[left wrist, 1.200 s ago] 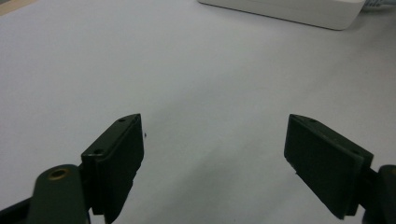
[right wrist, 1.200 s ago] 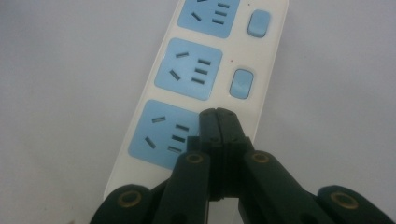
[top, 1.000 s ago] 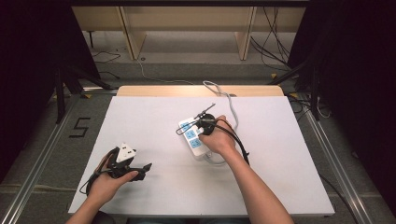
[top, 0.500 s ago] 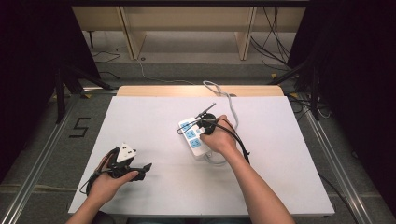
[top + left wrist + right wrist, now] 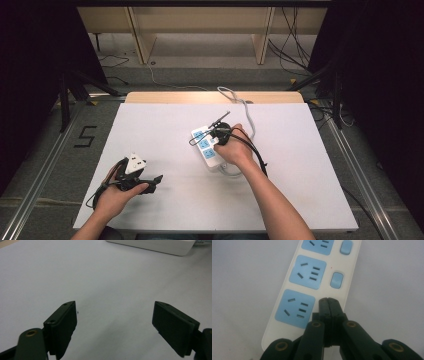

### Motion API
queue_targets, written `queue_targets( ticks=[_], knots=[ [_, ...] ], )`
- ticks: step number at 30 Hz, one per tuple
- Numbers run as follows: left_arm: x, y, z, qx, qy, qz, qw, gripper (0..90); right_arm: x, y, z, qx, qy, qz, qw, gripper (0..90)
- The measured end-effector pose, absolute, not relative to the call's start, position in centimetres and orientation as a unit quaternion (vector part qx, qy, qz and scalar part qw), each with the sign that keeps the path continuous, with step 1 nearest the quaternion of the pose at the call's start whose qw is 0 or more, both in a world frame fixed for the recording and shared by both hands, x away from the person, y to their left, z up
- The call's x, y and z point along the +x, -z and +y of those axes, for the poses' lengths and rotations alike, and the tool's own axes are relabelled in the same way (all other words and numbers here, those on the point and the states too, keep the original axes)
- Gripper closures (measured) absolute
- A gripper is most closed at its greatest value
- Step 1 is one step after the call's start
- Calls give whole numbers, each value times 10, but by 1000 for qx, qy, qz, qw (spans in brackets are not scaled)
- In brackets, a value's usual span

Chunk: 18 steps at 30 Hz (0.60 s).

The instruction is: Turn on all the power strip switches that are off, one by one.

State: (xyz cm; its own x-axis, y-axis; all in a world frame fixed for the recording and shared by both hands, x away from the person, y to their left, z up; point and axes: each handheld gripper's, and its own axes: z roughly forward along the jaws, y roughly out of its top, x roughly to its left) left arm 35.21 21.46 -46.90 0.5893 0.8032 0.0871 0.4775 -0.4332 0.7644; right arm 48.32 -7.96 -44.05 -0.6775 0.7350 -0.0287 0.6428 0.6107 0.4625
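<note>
A white power strip (image 5: 206, 145) with blue sockets lies near the middle of the white table (image 5: 310, 165). My right gripper (image 5: 215, 136) points down at it, with the jaws shut and empty. In the right gripper view the closed tips (image 5: 328, 300) sit on the strip (image 5: 287, 290) beside the nearest blue socket (image 5: 295, 308), in line with two blue switches (image 5: 336, 280). My left gripper (image 5: 153, 180) rests open on the table at the near left. Nothing lies between its pads (image 5: 62, 322), and the strip's end (image 5: 152, 245) is farther off.
The strip's white cable (image 5: 246, 109) curls toward the table's back edge and drops off it. A black cable (image 5: 257, 152) trails from my right gripper along the forearm. Wooden shelving (image 5: 200, 20) stands beyond the table. Metal rails (image 5: 45, 165) run along both sides.
</note>
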Motion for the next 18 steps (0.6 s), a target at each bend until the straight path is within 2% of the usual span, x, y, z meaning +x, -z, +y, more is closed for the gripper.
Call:
queue_targets(
  ticks=[3,12,18],
  knots=[
    [352,469,215,815,-227,392,362,198,486,441,-84,394,-224,886,93,900],
    [353,469,216,815,-225,393,362,198,492,428,-86,399,-237,878,118,900],
    [353,470,216,814,-226,393,362,198,497,423,-88,404,-238,875,117,900]
  ],
)
